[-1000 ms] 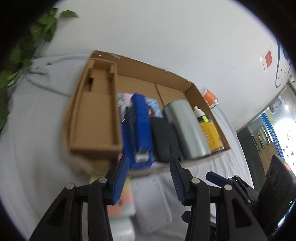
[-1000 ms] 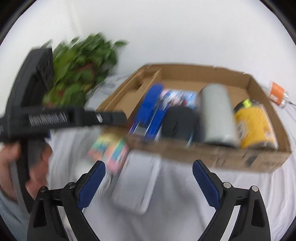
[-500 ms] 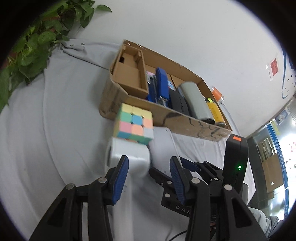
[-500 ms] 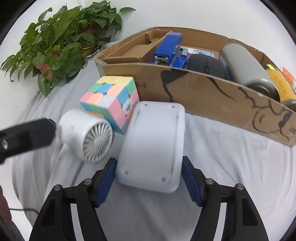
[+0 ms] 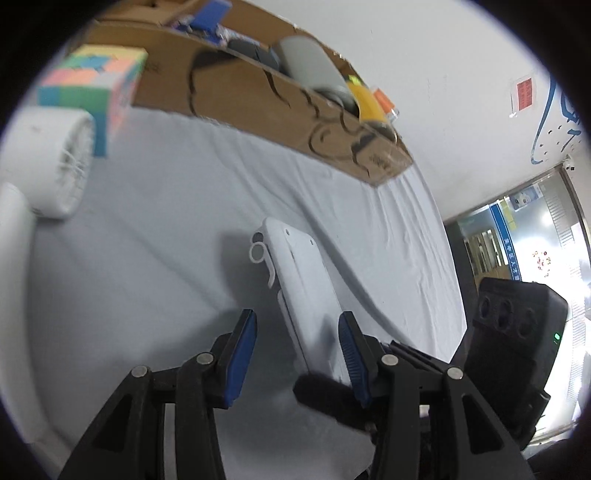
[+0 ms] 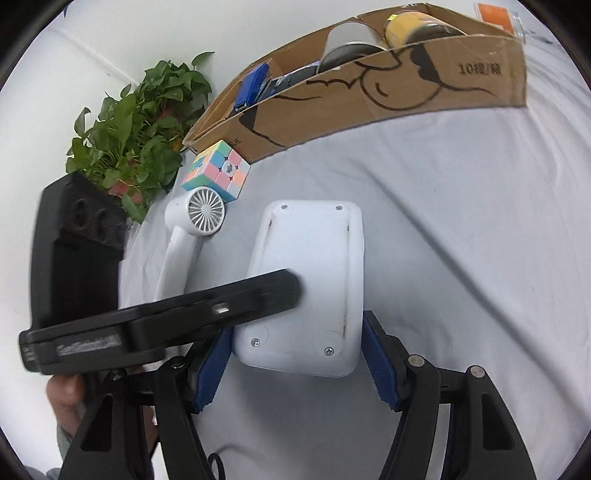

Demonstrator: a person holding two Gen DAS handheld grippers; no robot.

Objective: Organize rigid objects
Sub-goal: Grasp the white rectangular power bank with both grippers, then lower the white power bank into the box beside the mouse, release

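In the right wrist view, the right gripper (image 6: 297,363) sits at the bottom centre of the frame with its blue-padded jaws on either side of a flat white plastic case with rounded corners and small screws (image 6: 308,284). Its jaws have just been closing, and both pads now press against the near end of the case, which lies on the pale grey cloth-covered table (image 6: 443,258) in the middle of the frame. The left gripper (image 5: 297,354) shows in its own view at bottom centre, jaws partly open. The near edge of the same white case stands between them, close by the right-hand pad; whether that pad touches it cannot be told, and the left-hand pad is clear of it. In the right wrist view one black finger of the left gripper crosses the left side of the case. A white handheld fan with a round grille (image 6: 201,218) lies to the left of the case, its head just beside a pastel-coloured puzzle cube (image 6: 218,173). The cube rests against the near wall of a shallow brown cardboard box with black line drawings (image 6: 369,99) that runs across the upper part of the frame. Inside it lie a blue stapler (image 6: 251,88), a grey metal cylinder (image 6: 351,44) and a yellow can (image 6: 413,22). A green leafy plant (image 6: 140,129) fills the upper left, and part of a person's hand (image 6: 64,398) shows at the lower left.
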